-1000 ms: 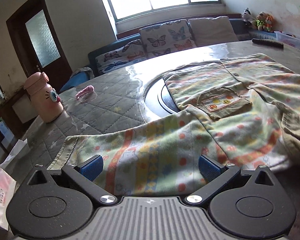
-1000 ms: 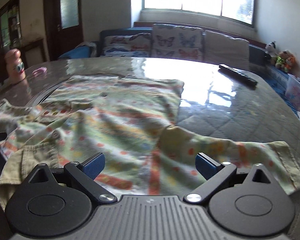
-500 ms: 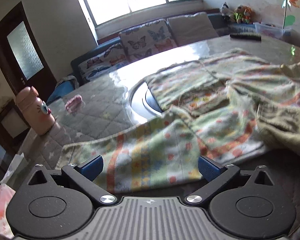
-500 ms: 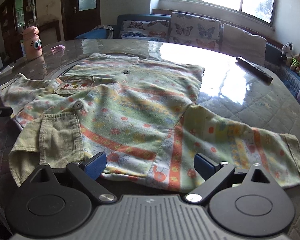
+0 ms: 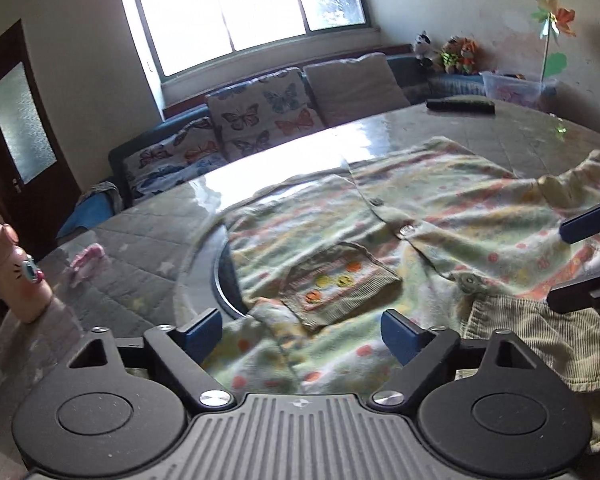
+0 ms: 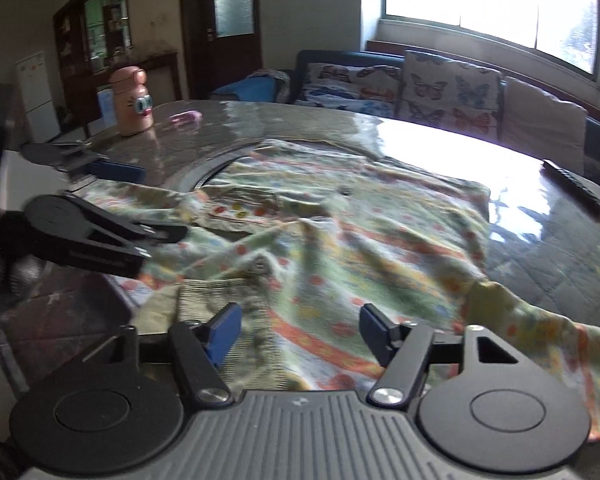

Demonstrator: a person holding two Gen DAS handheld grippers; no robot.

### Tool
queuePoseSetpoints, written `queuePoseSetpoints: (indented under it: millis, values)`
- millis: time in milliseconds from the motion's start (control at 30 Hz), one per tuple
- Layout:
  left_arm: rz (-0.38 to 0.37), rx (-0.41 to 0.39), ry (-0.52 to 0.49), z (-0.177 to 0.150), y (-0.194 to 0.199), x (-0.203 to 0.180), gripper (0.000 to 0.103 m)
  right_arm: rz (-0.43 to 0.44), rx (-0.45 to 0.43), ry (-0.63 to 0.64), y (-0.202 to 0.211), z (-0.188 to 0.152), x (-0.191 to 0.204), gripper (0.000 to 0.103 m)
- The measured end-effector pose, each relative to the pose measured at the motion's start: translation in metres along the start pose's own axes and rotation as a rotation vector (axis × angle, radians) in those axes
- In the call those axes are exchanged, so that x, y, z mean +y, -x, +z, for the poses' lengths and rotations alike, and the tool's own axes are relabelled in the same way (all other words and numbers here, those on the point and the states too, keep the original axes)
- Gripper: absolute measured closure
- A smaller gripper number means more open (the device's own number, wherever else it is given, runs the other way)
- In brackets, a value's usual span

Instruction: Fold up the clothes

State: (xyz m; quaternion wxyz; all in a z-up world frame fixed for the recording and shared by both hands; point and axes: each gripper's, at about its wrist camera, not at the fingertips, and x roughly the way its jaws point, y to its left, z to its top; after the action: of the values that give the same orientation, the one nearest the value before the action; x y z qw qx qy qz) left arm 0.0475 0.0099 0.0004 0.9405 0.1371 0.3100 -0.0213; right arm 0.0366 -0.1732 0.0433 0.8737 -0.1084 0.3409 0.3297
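Observation:
A child's shirt (image 5: 440,216) in pale green with orange and yellow dots lies spread, front up, on the round table (image 5: 140,248). It has a corduroy chest pocket (image 5: 336,284) and a corduroy collar (image 6: 216,300). My left gripper (image 5: 300,334) hovers low over the left sleeve, just before the pocket. Its jaws are closing with cloth lying between the pads, and neither pad presses on it. My right gripper (image 6: 300,332) is over the collar and right shoulder, jaws also closing, pads clear of the cloth. The right gripper's fingers (image 5: 588,224) and the left gripper's fingers (image 6: 116,170) each show in the other's view.
A pink bottle (image 6: 134,104) and a small pink thing (image 6: 186,118) stand on the table's far left. A black remote (image 6: 576,190) lies at the far right. A sofa with butterfly cushions (image 5: 260,120) runs behind the table under the window.
Both grippers have moved in toward the middle of the shirt, and their jaws have narrowed. Each gripper now shows at the edge of the other's view.

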Motion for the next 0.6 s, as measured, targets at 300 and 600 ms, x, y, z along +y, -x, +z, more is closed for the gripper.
queuePoseSetpoints:
  millis: [300,600]
  values:
    - [-0.054,0.02,0.02,-0.007,-0.005,0.002,0.047,0.105,0.041,0.074,-0.02,-0.001,0.036,0.07]
    - [-0.084,-0.014,0.042,0.007,-0.004,0.003,0.047,0.104,0.0,0.022,-0.005,0.001,0.029,0.098]
